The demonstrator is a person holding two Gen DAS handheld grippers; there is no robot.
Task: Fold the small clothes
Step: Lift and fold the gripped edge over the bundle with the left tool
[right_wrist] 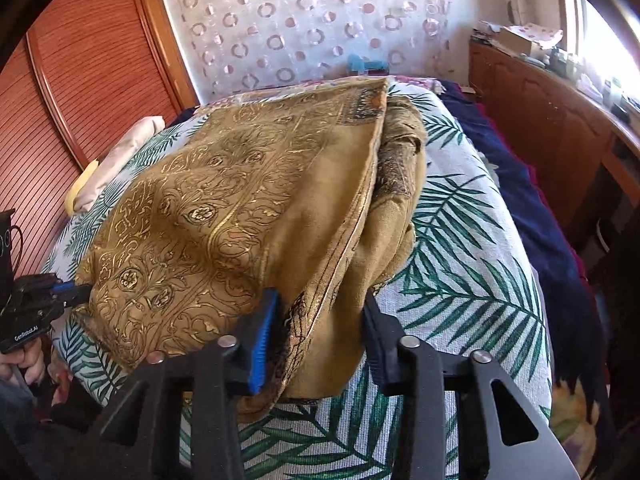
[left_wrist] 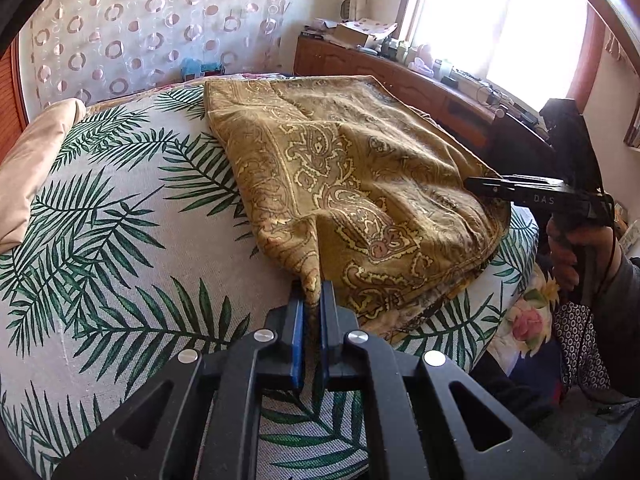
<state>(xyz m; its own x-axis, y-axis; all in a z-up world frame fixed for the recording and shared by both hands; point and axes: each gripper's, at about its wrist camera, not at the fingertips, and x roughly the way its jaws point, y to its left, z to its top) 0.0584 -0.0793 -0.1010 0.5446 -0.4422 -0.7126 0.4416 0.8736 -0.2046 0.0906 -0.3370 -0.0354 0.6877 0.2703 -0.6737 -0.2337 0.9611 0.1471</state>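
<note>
A gold-brown paisley cloth (left_wrist: 352, 184) lies folded in layers on a bed with a palm-leaf cover (left_wrist: 120, 240). My left gripper (left_wrist: 312, 292) is shut on the cloth's near corner and pulls it into a raised ridge. In the right wrist view the cloth (right_wrist: 224, 216) fills the middle, and the left gripper (right_wrist: 76, 292) grips its left corner. My right gripper (right_wrist: 320, 308) is open, its fingers on either side of a thick bunch of the cloth's near edge. In the left wrist view the right gripper (left_wrist: 480, 186) sits at the cloth's right edge.
A beige pillow (left_wrist: 36, 168) lies at the bed's left side. A wooden dresser (left_wrist: 400, 72) with clutter stands under the window on the right. A wooden wardrobe (right_wrist: 80, 80) is on the left. A patterned curtain (left_wrist: 160, 20) hangs behind the bed.
</note>
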